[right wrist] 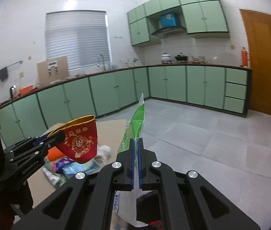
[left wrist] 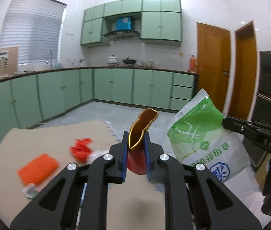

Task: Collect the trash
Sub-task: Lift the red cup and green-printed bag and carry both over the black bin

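Red cup [left wrist: 138,134] squeezed in left gripper [left wrist: 136,140], green bag [right wrist: 135,126] clamped in right gripper [right wrist: 135,143]

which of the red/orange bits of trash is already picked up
The red paper cup with the gold rim, squeezed in the left gripper. The crumpled red wrapper and orange sponge lie loose on the cardboard.

- The right hand-held gripper [left wrist: 223,121] is showing the letters "DAS" on its black body.
- The red paper cup [right wrist: 79,141] is carrying gold characters, "马迎春" legible.
- The green-and-white bag [left wrist: 202,132] is bearing printed characters, seen upside down and not clearly legible.
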Motion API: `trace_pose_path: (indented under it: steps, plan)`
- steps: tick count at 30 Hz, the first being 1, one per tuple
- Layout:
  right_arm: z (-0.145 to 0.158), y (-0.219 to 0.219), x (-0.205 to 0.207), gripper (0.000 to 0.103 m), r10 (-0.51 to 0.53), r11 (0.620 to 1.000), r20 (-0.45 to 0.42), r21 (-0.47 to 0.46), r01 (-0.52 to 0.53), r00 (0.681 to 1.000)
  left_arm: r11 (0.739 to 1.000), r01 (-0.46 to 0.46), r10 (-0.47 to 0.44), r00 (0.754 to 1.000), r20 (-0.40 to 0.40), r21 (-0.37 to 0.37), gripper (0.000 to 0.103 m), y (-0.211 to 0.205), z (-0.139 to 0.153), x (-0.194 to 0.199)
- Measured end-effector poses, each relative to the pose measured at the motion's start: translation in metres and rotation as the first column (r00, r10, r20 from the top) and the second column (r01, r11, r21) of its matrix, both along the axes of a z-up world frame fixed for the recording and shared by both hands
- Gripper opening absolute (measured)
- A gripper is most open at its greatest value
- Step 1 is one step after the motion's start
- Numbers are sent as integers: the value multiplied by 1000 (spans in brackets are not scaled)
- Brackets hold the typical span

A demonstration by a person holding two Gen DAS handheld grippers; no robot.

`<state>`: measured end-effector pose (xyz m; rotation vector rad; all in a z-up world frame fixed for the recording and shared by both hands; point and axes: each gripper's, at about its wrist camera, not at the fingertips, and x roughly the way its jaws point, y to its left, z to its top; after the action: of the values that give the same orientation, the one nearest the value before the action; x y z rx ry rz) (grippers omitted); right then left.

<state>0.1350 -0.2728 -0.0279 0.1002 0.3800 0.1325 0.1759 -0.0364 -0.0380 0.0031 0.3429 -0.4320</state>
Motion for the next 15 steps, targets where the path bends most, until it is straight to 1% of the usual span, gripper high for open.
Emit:
trace_pose_path:
  steps: [4,7,12,15]
  plan:
    - [-7,-25,-7,3,-50,999,-17,-5,50,999,997,70,-70,997,-34,-11,13,-38,-14,0]
    - [-16,-41,-11,3,-85,996,-34,-14,84,996,994,105,-105,993,-54,-7,14,-60,-26,2]
    - [-33,-60,-10,3,-128,992,-70,-22,127,989,990,143,-143,985,-102,-2,14,-88,-53,9]
    - [-45,-69,-7,3,-144,989,-96,-21,143,985,988,152,-150,981,-126,7,14,-101,-64,16]
